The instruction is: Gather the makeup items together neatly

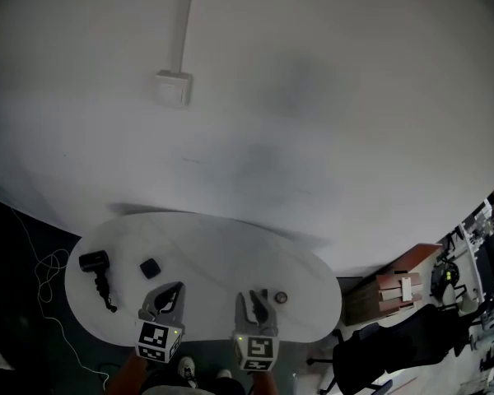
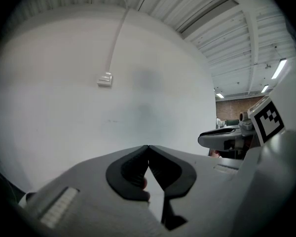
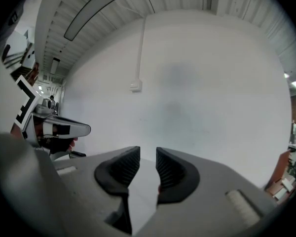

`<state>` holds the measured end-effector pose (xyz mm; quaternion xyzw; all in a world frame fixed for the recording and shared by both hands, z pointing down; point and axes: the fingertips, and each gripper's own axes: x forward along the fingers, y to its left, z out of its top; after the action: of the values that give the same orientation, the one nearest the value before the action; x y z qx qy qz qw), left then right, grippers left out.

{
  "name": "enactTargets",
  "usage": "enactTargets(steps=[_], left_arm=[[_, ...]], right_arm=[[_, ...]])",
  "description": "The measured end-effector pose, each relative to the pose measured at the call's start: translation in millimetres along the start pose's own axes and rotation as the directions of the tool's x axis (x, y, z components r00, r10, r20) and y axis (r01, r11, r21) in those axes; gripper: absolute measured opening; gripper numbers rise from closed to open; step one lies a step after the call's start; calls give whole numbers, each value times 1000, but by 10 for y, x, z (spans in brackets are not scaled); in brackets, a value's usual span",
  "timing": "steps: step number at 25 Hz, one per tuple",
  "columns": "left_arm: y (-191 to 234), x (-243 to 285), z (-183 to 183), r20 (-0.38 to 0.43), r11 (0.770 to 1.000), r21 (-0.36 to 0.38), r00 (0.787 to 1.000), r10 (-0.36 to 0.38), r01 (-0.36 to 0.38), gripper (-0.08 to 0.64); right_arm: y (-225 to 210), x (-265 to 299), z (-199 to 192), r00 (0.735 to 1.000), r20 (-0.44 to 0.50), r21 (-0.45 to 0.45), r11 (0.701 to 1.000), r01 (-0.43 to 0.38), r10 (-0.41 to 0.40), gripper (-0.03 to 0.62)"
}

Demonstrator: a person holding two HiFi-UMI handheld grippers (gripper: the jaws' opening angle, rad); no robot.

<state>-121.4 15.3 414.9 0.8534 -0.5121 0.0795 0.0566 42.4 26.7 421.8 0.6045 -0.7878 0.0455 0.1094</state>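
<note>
**Makeup items spread over the table, both grippers empty**

Three small things lie on the white oval table (image 1: 218, 241) in the lower part of the head view. At the left end is a black tool (image 1: 94, 262) with a thick head and a thin tail that runs down toward the near edge. Just to its right, apart from it, sits a small black square case (image 1: 151, 267). A small round pot (image 1: 281, 297) lies well apart from both, toward the right end of the table.

The left gripper (image 1: 174, 289) hangs over the near edge, below and right of the square case. In its own view the left gripper (image 2: 148, 147) is clenched: the two dark tips meet and there is nothing between them. The right gripper (image 1: 253, 296) is beside it, with the round pot just to the right of its tips and not touching them. In its own view the right gripper (image 3: 148, 153) is released, with a narrow gap between the ribbed pads and only the wall behind it.

Each gripper view looks out at the pale wall, where a small white box (image 1: 173, 88) hangs under a thin white strip (image 1: 184, 23). A white cable (image 1: 45, 274) loops on the dark floor at the left. At the lower right stand a wooden cabinet (image 1: 399, 286) and a black chair (image 1: 370, 344).
</note>
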Motion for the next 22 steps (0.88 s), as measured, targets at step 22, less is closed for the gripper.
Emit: enactTargets(steps=[22], left_arm=[[143,-631,-218,-26,988,-39,988,150,-151,11]], right_arm=[[608,-116,-50,988,-10,-62,986,-157,157,5]])
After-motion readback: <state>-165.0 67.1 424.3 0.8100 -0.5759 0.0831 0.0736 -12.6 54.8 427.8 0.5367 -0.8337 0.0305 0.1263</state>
